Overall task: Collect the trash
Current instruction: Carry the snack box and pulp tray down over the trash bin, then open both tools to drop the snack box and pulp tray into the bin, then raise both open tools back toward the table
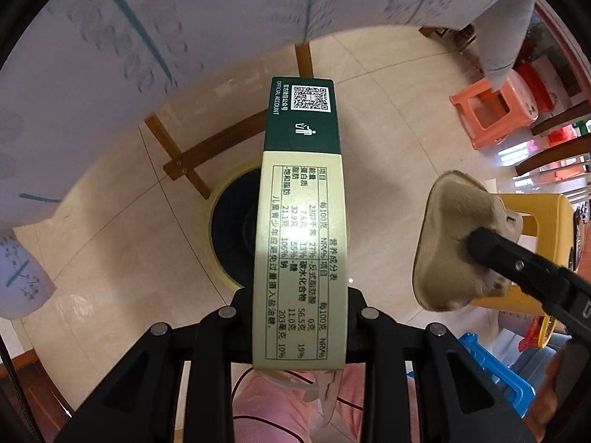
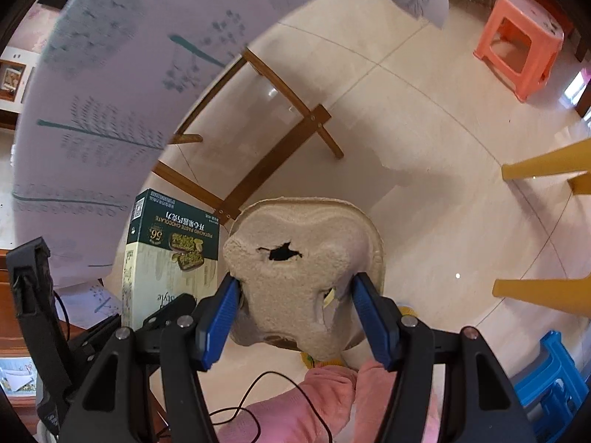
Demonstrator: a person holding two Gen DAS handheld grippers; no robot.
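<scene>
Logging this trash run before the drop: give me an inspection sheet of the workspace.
Surface: beige tiled floor; table with patterned cloth hangs over it.
Job's things: green chocolate box and torn pulp egg carton, both held above the floor; bin with dark inside below the box.
Clutter: nothing seen loose on the floor.
Grippers: left tool shut on the box; right tool, blue pads, shut on the carton.
Cables: thin black cable across a pink sleeve.
Surroundings: orange stool, yellow stool, blue stool, wooden table legs.
</scene>
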